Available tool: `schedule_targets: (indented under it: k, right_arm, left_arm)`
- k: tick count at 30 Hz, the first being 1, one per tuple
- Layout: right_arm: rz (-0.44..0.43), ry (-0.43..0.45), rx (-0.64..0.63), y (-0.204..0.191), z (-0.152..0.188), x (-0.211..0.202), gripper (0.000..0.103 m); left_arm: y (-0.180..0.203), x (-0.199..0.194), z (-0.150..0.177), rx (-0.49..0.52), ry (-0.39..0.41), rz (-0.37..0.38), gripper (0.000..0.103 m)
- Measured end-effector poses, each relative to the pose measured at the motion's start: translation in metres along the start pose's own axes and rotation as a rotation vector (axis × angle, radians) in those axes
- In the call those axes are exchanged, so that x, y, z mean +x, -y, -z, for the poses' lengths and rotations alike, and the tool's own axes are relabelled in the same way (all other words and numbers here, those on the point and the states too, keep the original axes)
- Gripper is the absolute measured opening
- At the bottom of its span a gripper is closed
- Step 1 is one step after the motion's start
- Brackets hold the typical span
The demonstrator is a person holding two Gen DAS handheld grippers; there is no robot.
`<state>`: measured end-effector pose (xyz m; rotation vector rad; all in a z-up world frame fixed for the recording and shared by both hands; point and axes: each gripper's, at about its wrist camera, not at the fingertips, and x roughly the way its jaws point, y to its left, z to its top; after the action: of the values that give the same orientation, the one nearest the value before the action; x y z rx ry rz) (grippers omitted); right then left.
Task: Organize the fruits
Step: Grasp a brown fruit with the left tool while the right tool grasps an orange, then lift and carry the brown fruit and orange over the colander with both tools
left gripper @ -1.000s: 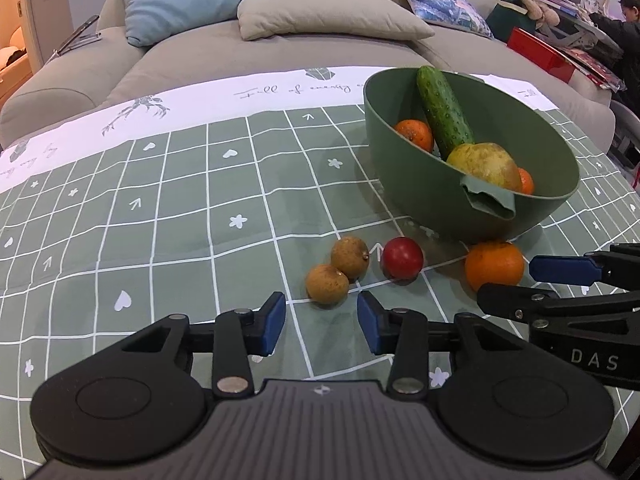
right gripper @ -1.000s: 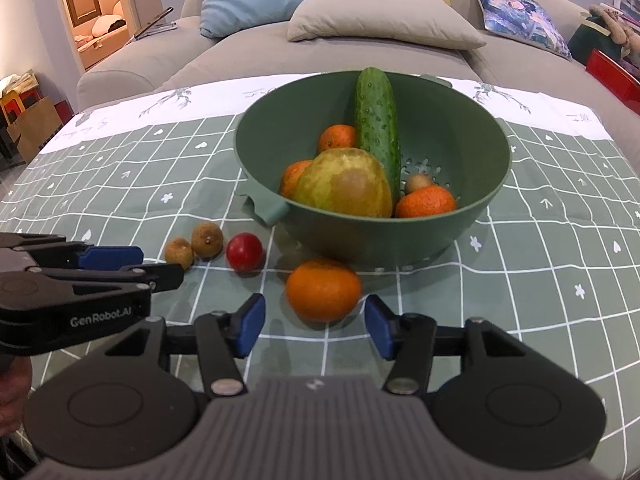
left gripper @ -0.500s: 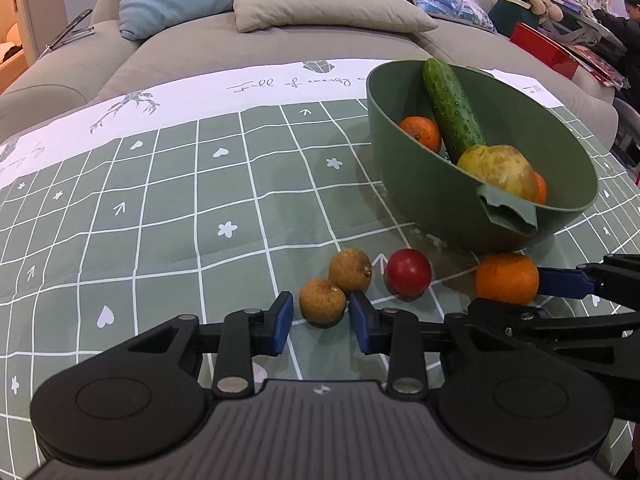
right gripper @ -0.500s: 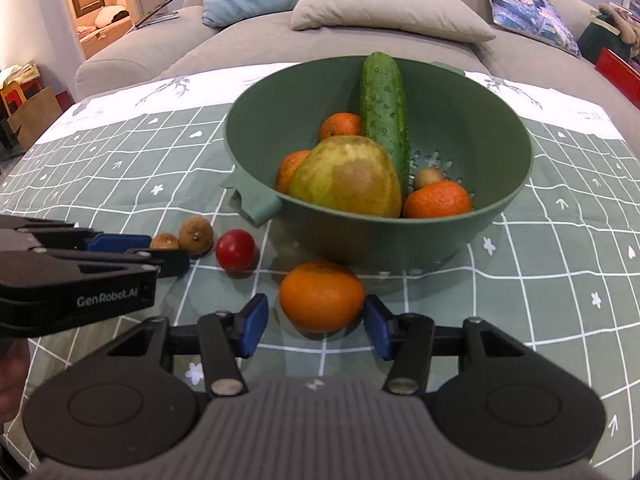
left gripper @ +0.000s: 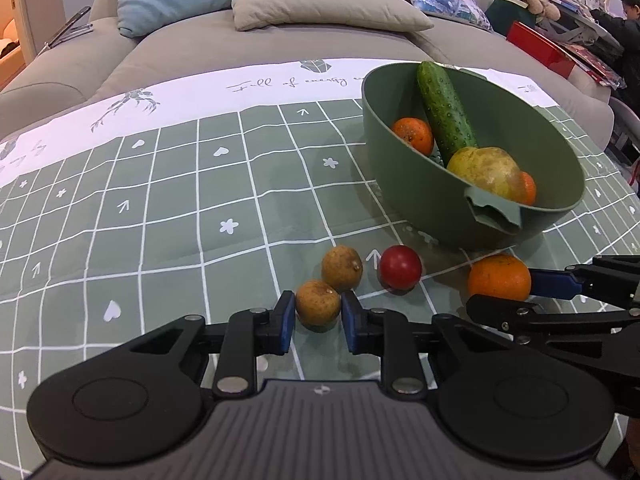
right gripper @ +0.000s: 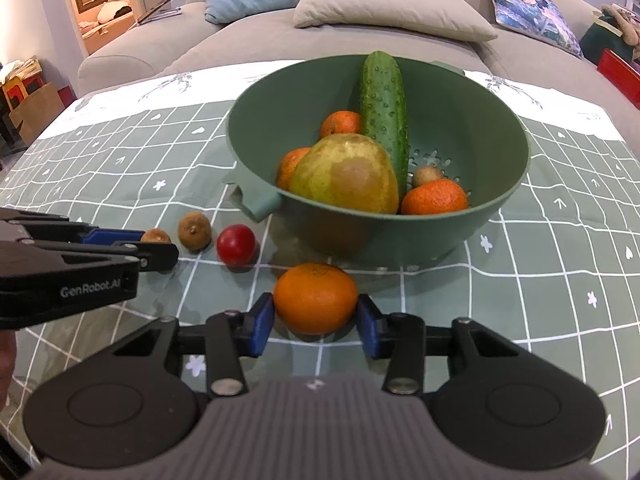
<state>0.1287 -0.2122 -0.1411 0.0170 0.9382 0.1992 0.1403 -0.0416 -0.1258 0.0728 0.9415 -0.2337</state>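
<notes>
Left tool (left gripper: 318,316) pinches a brown fruit (left gripper: 317,305); right tool (right gripper: 315,320) brackets the orange (right gripper: 315,298).

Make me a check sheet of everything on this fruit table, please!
Surface: green checked tablecloth.
Job's things: green colander holding cucumber, pear and oranges; loose orange, red fruit and two brown fruits on the cloth.
Clutter: nothing seen.
Grippers: left gripper fingers flank the near brown fruit; right gripper fingers flank the loose orange.
Cables: nothing seen.
Surroundings: sofa with cushions.
</notes>
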Motion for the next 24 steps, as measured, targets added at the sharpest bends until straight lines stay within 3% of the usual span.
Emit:
schedule_targets:
  k: [13, 24]
  right_arm:
    - [-0.057, 0.039, -0.075, -0.013, 0.0, -0.052, 0.04]
    - [-0.04, 0.083, -0.171, -0.002, -0.015, -0.093, 0.04]
  left_arm:
    - [0.0, -0.057, 0.007, -0.047, -0.004, 0.058, 0.027]
    - [0.015, -0.084, -0.029, -0.043, 0.051, 0.125, 0.027]
